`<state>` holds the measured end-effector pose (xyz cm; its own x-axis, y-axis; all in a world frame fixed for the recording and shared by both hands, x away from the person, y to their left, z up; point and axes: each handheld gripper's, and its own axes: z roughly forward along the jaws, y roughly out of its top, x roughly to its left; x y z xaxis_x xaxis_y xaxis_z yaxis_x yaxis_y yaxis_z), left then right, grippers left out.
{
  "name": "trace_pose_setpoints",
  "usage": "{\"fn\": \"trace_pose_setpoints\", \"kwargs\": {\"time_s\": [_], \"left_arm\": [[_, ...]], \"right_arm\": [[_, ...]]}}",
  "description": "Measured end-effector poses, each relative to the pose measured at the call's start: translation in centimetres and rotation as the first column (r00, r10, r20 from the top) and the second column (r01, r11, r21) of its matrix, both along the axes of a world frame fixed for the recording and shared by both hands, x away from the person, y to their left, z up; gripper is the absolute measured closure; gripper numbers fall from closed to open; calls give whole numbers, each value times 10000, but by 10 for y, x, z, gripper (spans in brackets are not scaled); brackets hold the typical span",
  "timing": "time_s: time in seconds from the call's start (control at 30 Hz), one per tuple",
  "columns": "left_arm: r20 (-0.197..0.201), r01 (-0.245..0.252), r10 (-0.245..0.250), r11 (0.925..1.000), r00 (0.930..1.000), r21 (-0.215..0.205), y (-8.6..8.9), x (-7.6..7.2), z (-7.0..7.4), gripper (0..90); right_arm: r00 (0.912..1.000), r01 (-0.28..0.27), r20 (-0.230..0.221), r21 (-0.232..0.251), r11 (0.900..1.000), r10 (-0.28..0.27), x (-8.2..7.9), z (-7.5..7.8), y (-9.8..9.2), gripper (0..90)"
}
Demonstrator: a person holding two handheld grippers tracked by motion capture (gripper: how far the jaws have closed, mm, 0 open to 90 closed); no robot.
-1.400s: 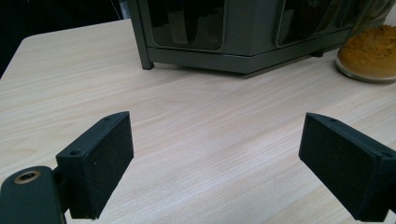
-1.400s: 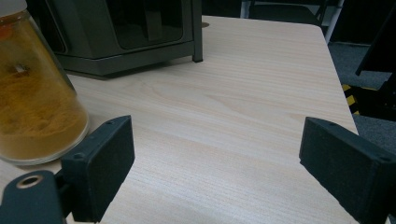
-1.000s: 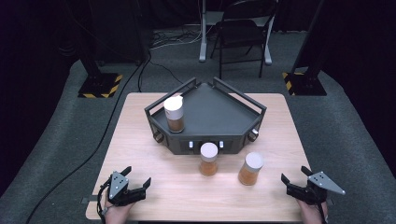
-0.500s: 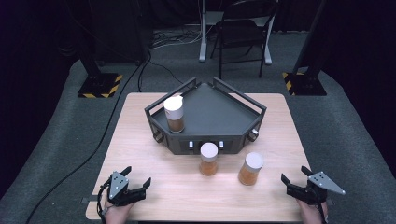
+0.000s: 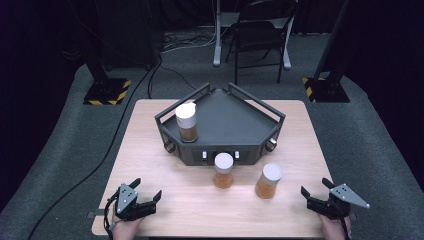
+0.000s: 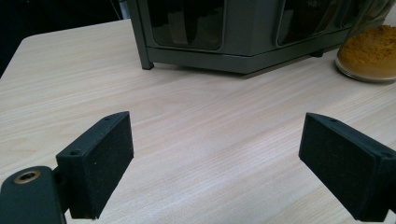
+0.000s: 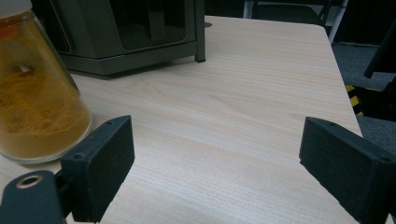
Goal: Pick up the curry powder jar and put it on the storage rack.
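Observation:
A dark grey angular rack (image 5: 225, 125) stands at the middle of the wooden table (image 5: 150, 165). One white-capped jar of orange powder (image 5: 186, 121) sits on its left top corner. Two more such jars stand on the table in front of it, one at the middle (image 5: 223, 170) and one to its right (image 5: 268, 181). My left gripper (image 5: 148, 190) rests open near the front left edge, its pads (image 6: 109, 158) wide apart over bare wood. At the front right my right gripper (image 5: 315, 191) is open too, with a jar (image 7: 37, 93) just left of its pads (image 7: 105, 163).
A chair (image 5: 260, 35) and stand legs (image 5: 107, 90) are on the grey floor beyond the table. A cable (image 5: 120, 130) runs along the floor at the left. The rack's front (image 6: 243, 32) and a jar's base (image 6: 369, 56) lie ahead of the left gripper.

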<state>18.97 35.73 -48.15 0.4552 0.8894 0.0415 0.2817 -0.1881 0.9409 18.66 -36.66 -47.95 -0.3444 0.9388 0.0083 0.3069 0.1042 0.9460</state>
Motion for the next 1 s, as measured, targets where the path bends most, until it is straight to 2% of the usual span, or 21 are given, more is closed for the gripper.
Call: {"fn": "trace_pose_setpoints", "kwargs": {"time_s": [0.17,0.43,0.53,0.77,1.0], "left_arm": [[0,10,-10,10000,10000,-5,0,0,0,102],[1,0,0,10000,10000,18,0,0,0,102],[34,-6,6,10000,10000,29,-1,-1,0,102],[12,13,-13,10000,10000,14,0,0,0,102],[29,13,-13,10000,10000,1,0,0,0,102]], "right_arm": [[9999,-131,-24,-137,9998,131,0,1,1,92],[9991,-433,-18,175,9989,433,-3,7,-2,93],[9976,-688,-52,129,9975,689,-2,12,1,93],[9882,-1526,63,-244,9880,1528,-6,27,13,93],[9745,-2238,77,-289,9742,2241,-15,36,24,95]]}}
